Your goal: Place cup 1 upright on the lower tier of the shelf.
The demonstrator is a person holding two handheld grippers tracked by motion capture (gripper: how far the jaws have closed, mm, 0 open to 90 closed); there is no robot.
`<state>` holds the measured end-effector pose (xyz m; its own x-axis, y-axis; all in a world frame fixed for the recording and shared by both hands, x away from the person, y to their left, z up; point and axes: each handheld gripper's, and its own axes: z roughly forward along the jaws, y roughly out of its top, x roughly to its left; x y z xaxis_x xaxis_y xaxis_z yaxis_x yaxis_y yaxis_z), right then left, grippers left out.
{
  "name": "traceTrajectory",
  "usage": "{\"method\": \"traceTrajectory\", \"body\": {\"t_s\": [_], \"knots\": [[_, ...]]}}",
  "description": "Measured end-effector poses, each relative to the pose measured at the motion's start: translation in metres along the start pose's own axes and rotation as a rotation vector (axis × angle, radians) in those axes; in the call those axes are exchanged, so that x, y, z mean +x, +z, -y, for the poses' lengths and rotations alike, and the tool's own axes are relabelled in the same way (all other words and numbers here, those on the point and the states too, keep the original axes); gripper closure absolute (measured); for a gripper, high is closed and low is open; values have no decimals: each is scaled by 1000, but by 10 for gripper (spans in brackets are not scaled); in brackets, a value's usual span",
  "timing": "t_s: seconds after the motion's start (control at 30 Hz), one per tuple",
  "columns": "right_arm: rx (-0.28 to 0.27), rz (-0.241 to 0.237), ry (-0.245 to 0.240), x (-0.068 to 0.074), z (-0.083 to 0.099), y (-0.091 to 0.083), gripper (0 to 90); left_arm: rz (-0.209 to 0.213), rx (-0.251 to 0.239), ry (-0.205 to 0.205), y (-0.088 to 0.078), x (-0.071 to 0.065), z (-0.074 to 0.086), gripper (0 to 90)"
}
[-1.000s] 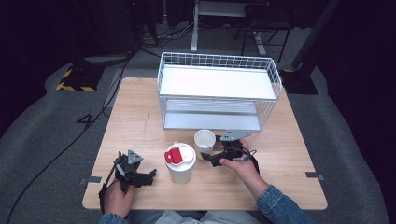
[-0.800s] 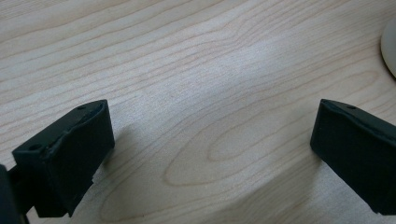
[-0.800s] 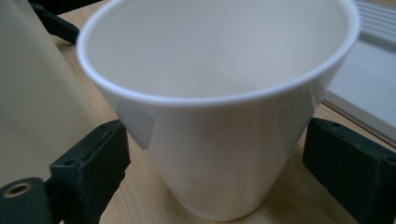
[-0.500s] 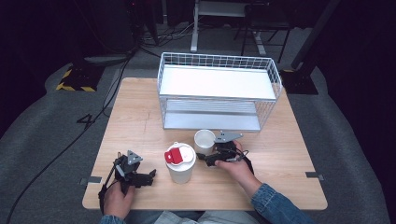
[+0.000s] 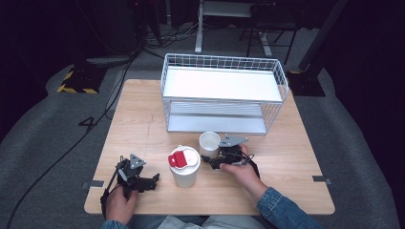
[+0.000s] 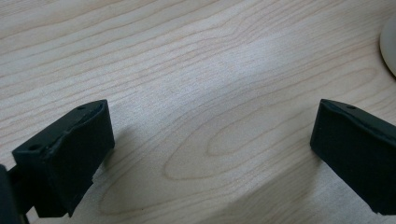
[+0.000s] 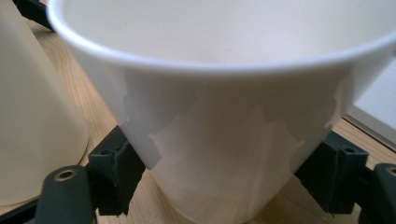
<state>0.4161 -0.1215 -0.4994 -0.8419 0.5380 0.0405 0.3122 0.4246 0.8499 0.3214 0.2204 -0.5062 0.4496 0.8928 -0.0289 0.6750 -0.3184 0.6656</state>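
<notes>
On grained wood, smooth tapered paper cup [image 7: 224, 140]

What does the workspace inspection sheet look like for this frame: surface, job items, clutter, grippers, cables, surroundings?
Surface: wooden table, bare light wood.
Job's things: open white cup upright before the wire rack; lidded cup with a red tab stands to its left.
Clutter: nothing seen.
Grippers: right gripper has just been closing, and its fingers now press both sides of the open white cup; left gripper open over bare wood, holding nothing.
Cables: one trails from the left gripper off the table's near edge; more lie on the floor.
Surroundings: grey floor, dark room, yellow-black striped block.
</notes>
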Motion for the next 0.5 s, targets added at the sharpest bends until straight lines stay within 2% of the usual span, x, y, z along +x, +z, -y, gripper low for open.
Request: {"method": "traceTrajectory", "body": {"t_s": [0.23, 0.5], "knots": [[4, 13, -21, 0, -1, -1, 233, -1, 0, 1, 0, 0, 0, 1], [-16, 10, -19, -1, -3, -4, 234, -1, 0, 1, 0, 0, 0, 1]]}}
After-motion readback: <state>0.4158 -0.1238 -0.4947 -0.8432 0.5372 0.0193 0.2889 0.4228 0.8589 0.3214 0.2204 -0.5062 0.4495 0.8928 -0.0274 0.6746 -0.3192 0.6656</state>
